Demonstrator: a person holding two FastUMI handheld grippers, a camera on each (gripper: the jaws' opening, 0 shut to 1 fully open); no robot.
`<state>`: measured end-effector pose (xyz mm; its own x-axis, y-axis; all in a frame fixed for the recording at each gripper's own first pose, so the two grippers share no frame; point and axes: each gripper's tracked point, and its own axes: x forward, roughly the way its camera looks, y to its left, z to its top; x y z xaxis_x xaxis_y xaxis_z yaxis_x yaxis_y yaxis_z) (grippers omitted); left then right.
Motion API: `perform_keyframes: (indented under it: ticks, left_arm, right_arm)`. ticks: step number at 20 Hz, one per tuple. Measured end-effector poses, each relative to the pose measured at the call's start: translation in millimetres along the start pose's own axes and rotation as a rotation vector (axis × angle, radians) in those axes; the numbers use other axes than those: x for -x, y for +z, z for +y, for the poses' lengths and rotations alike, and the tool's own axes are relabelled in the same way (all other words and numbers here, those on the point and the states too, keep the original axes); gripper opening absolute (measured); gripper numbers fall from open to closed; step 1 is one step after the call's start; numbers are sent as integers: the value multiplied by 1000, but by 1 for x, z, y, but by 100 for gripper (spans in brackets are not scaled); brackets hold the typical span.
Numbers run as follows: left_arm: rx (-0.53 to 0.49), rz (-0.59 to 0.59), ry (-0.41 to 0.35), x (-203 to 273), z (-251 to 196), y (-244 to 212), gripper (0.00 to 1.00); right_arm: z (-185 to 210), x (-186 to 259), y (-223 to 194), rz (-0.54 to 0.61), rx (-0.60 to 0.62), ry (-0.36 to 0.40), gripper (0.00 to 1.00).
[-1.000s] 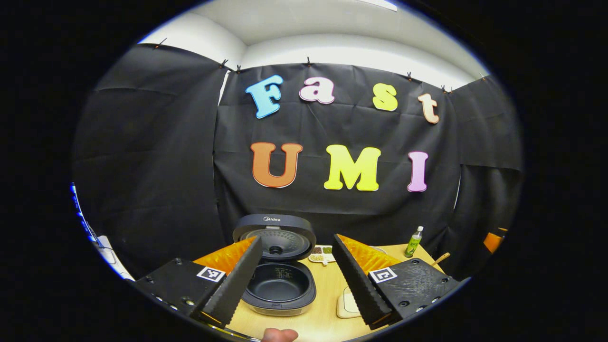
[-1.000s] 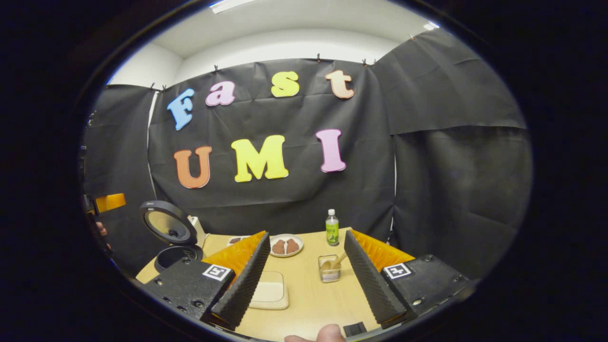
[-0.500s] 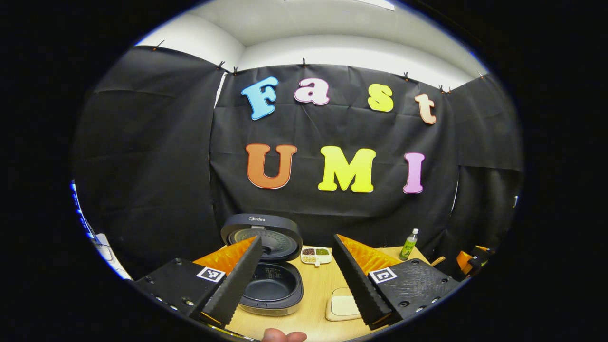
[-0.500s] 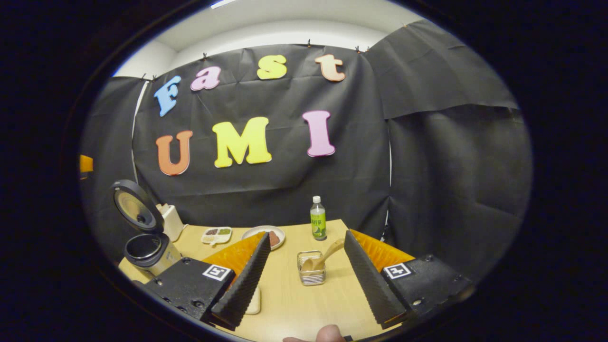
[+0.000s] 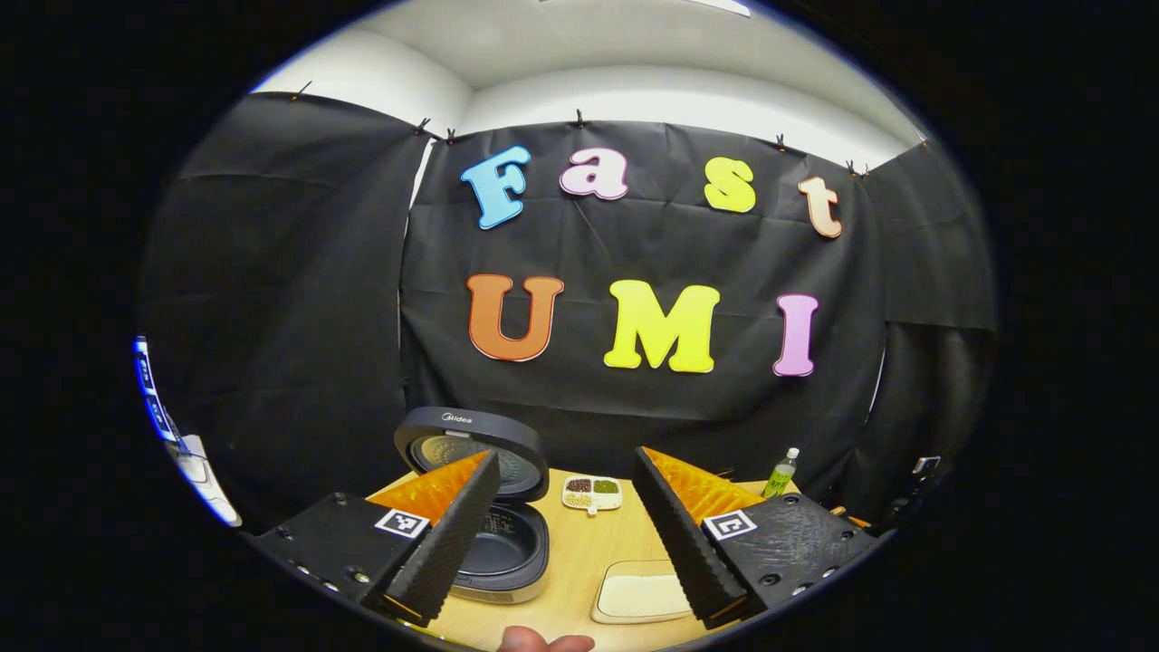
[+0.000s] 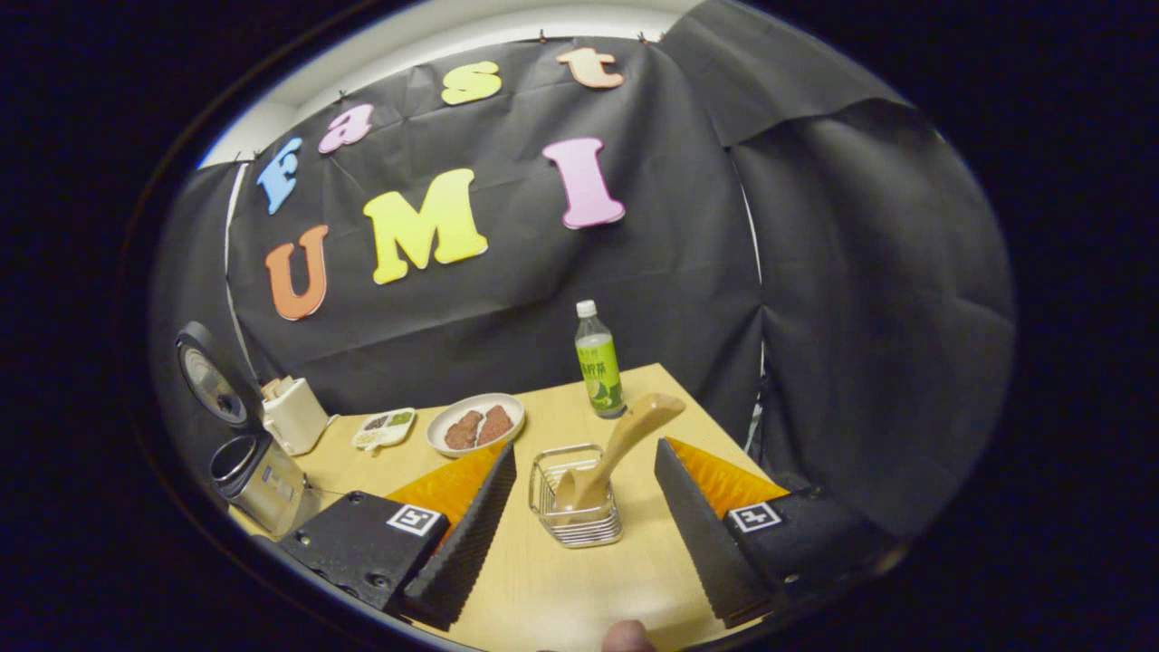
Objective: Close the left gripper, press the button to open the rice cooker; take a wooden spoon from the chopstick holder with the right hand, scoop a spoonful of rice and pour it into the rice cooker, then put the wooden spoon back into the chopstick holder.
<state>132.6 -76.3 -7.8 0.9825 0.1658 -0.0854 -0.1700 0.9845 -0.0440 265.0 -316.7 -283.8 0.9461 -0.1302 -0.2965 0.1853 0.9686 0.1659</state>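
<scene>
In the right gripper view the chopstick holder (image 6: 576, 496) now sits larger and nearer the frame's centre than half a second ago, directly between the spread fingers of the right claw (image 6: 576, 543), which holds nothing. The wooden spoon (image 6: 616, 450) stands in it, handle leaning to the upper right toward the green bottle (image 6: 598, 360). The rice cooker (image 6: 246, 453) has slid to the far left edge, lid up and partly cut off there.

In the left gripper view the rice cooker (image 5: 493, 534) has drifted left and lies partly behind the left claw (image 5: 569, 552), whose fingers stand wide apart and empty. More of the pale shallow tray (image 5: 639, 593) shows on the desk (image 5: 579, 552) (earlier it was mostly hidden). The lid carries small lettering, probably a brand mark, too small to trust. A fingertip (image 5: 543, 641) pokes in at the bottom edge.
</scene>
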Motion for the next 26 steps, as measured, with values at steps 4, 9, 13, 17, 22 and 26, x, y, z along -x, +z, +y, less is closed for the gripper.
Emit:
perform_keyframes:
  ticks: [4,9,13,17,22,26]
  left_arm:
    - [-13,23,34,1,0,-3,95]
    - [-57,48,68,0,6,-10,95]
    - [-117,61,71,-1,15,-14,95]
    - [-79,69,131,9,42,-16,96]
    - [-67,74,185,27,73,-15,96]
    - [-49,73,160,34,80,-12,96]
  right_arm:
    - [-15,-38,-20,45,-19,-6,92]
    - [-13,-68,-23,81,-22,37,82]
    - [-8,-84,-27,122,-42,51,62]
    - [2,-82,-26,140,-54,67,30]
    - [12,-81,-21,169,-61,47,13]
    - [15,-70,6,148,-14,6,10]
